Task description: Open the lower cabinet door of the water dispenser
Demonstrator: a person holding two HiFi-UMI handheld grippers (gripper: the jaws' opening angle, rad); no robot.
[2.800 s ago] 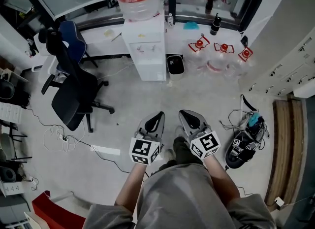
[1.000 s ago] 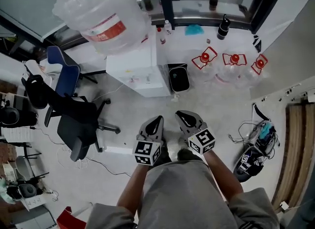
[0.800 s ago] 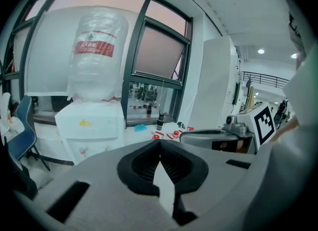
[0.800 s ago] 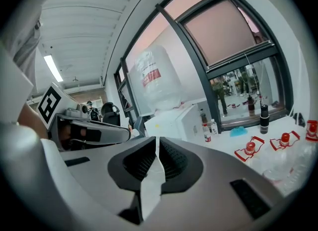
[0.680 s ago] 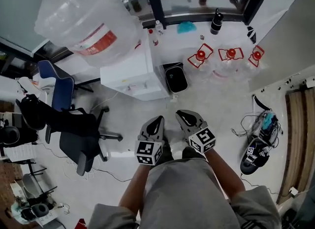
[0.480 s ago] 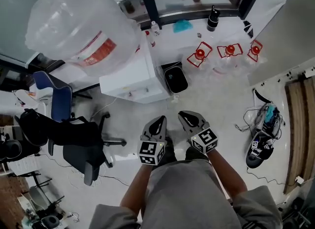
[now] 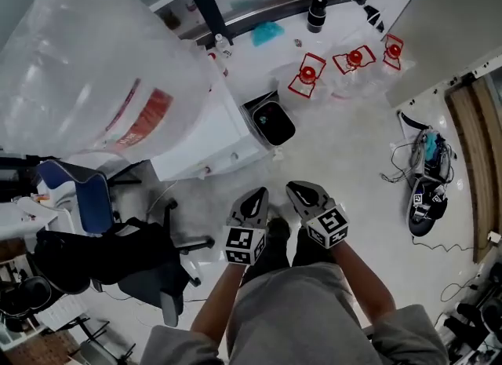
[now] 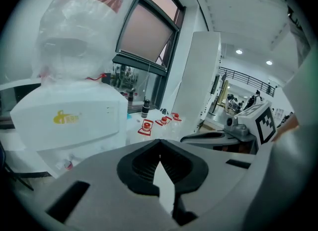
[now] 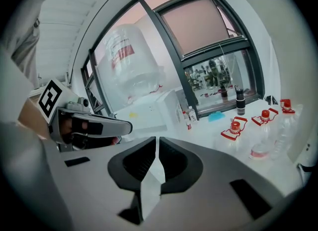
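The white water dispenser (image 7: 212,140) stands just ahead and to the left, with a big clear bottle (image 7: 94,81) on top that fills the upper left of the head view. From above, its lower cabinet door is hidden. My left gripper (image 7: 255,198) and right gripper (image 7: 302,192) hang side by side above the floor, short of the dispenser, both shut and empty. The left gripper view shows the shut left gripper (image 8: 159,143) before the dispenser's upper front with a yellow logo (image 8: 69,118). In the right gripper view the dispenser (image 9: 149,113) lies beyond the shut right gripper (image 9: 156,143).
A black bin (image 7: 268,120) stands right of the dispenser. Several red-capped bottles (image 7: 307,73) and a black flask (image 7: 316,12) sit by the window. A black office chair (image 7: 118,253) is at the left, and black gear with cables (image 7: 423,198) lies at the right.
The dispenser and its bottle have grown much larger and slid to the left of the head view as I came closer. Both grippers stayed side by side and shut.
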